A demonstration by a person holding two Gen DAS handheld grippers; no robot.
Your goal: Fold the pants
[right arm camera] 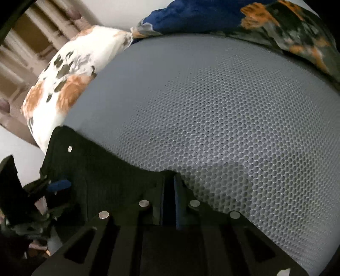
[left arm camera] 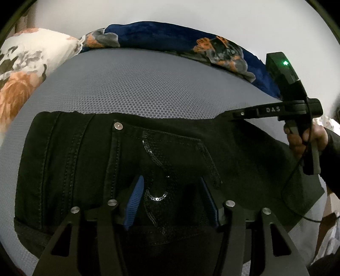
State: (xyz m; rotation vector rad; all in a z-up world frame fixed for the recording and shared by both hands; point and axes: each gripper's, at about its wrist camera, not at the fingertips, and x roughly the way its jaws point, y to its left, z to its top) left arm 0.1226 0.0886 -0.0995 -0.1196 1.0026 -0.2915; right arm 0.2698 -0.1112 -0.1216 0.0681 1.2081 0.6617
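Left wrist view: black pants [left arm camera: 161, 152] spread flat on a grey mesh mattress [left arm camera: 138, 85], waistband toward the left, a metal rivet [left arm camera: 118, 126] near the far edge, a sequined pocket [left arm camera: 157, 186] at centre. Left gripper [left arm camera: 172, 197] low over that pocket, blue pads [left arm camera: 133, 201] spread apart on either side of the sequins, fabric between them but not squeezed. At the right, right gripper [left arm camera: 233, 115] reaching in from the side, tips at the far right edge of the pants, handle gripped by a hand [left arm camera: 306, 138] in a dark sleeve; a green light [left arm camera: 285, 62] lit on its body. Beyond the mattress, a floral pillow [left arm camera: 27, 72] far left and a dark blue blanket [left arm camera: 191, 42] along the far side. Right wrist view: right gripper [right arm camera: 170, 191] with jaws drawn close together, pinching the dark edge of the pants [right arm camera: 106, 174] right where cloth meets the mattress [right arm camera: 233, 127]. Pants stretching away to the left, the rivet [right arm camera: 69, 148] near their far corner. Left gripper [right arm camera: 59, 183] at the far left, one blue pad showing over the cloth. Floral pillow [right arm camera: 63, 85] up left, blue blanket [right arm camera: 212, 14] across the far side.
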